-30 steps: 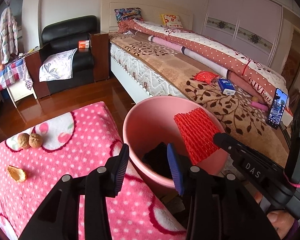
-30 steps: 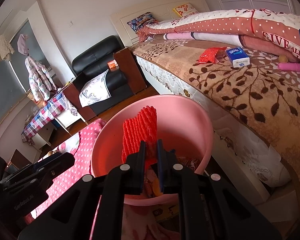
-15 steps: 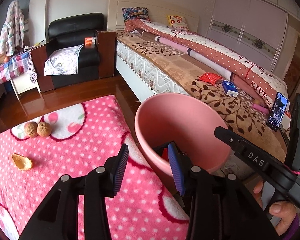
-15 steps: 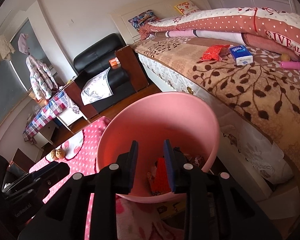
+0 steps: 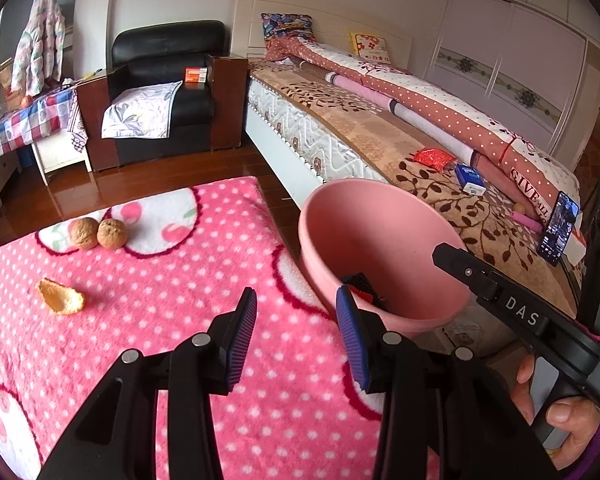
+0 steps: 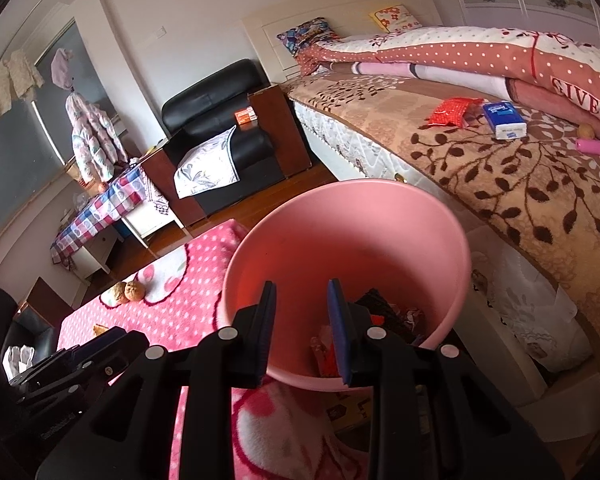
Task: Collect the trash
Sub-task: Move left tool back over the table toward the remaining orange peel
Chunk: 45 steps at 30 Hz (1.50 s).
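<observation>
On the far left of the pink polka-dot table (image 5: 148,292) lies an orange peel scrap (image 5: 60,297), with two walnuts (image 5: 98,233) touching each other a little beyond it. The left gripper (image 5: 296,334) hovers over the cloth with its jaws apart and nothing between them; the peel lies ahead and to its left, its long axis running roughly across the view, so this hand looks the nearer one for that piece. Just right of the table edge stands the pink bin (image 5: 384,240), with dark and red scraps already at its bottom. The right gripper (image 6: 302,330) hangs over the bin's near rim, jaws apart and empty. Further right, on the bed (image 6: 520,200), a red wrapper (image 6: 454,111) lies just beside a blue tissue pack (image 6: 504,120), well apart from both grippers
</observation>
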{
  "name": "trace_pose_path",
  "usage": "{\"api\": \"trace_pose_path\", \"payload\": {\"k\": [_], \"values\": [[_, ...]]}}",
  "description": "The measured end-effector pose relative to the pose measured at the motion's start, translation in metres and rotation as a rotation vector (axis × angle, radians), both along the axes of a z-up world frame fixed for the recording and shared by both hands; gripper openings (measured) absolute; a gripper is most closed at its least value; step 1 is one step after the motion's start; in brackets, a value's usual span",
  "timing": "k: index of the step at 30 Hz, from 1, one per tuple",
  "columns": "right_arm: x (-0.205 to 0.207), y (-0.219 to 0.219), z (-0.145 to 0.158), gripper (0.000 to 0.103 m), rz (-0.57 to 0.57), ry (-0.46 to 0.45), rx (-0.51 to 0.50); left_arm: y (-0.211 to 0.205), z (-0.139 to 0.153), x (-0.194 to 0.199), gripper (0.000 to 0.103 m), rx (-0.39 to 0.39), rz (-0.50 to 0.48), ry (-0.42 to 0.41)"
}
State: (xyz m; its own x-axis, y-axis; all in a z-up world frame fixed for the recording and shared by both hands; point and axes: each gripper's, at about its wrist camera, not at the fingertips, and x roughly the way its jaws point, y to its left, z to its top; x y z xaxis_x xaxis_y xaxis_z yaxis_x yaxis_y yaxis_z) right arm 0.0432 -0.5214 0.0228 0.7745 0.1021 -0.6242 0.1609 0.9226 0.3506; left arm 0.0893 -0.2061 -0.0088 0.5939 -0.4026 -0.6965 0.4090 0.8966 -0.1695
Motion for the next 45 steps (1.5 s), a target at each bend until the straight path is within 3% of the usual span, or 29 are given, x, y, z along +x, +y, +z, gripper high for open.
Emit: {"api": "trace_pose_path", "payload": {"k": [9,26,38,45], "values": [[0.001,0.033,0.002,0.027,0.067,0.011,-0.024,0.029,-0.007,-0.004,0.041,-0.009,0.044,0.014],[0.01,0.105,-0.007,0.027,0.232,0.056,-0.066,0.114,-0.027,-0.002,0.041,-0.028,0.215,0.055],[0.023,0.14,-0.019,0.027,0.322,0.08,-0.072,0.194,-0.037,0.015,0.041,-0.03,0.391,0.072],[0.035,0.154,-0.027,0.027,0.356,0.1,-0.07,0.214,-0.036,0.035,0.041,-0.022,0.437,0.058]]}}
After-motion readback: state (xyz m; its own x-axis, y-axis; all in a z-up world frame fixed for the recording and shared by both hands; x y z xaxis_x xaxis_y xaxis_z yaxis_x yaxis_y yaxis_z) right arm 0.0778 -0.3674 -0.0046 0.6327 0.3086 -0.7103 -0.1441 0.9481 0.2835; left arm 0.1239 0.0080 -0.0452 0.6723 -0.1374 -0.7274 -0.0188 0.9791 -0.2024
